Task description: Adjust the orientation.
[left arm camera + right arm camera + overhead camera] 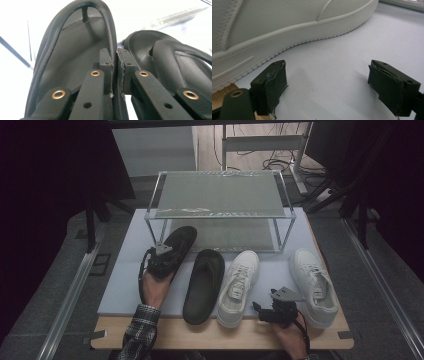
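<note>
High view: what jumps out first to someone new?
The left gripper clamped on the rim of a black rubber slipper at the clear two-tier shoe rack. Its twin slipper and two white sneakers lie in a row; the right gripper waits open between the sneakers.

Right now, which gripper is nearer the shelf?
Left. The left gripper, shut on a black slipper's edge, is just before the shelf; the right gripper rests open near the table's front edge between white sneakers.
</note>
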Demonstrator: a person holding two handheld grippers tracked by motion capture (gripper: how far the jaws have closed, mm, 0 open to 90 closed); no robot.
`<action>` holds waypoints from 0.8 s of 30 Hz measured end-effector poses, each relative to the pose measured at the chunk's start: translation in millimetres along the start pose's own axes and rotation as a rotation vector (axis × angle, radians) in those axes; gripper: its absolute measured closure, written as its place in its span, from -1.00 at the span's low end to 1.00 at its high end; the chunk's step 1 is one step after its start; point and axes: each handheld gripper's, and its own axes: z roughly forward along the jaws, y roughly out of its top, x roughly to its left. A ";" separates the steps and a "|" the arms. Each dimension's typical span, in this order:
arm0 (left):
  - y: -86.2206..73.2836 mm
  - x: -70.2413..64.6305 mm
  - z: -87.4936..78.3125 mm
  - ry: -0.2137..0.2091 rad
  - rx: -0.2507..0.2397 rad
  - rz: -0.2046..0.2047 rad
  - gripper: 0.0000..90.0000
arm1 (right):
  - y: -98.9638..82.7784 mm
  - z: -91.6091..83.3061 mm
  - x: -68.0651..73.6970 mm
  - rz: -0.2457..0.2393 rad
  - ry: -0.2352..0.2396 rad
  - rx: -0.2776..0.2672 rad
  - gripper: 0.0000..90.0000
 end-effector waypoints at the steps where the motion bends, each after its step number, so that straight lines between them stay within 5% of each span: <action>1: 1.3 -0.9 1.7 0.004 -0.003 -0.001 0.85 | 0.0 0.0 0.0 0.000 0.000 0.000 -0.66; 14: 7.2 -8.2 29.1 0.068 0.004 -0.016 0.85 | -0.1 -0.1 -0.1 -0.001 0.001 0.000 -0.66; 24: 2.4 -8.5 37.9 0.036 0.036 -0.045 0.69 | -0.2 -0.3 0.0 -0.001 0.002 0.000 -0.65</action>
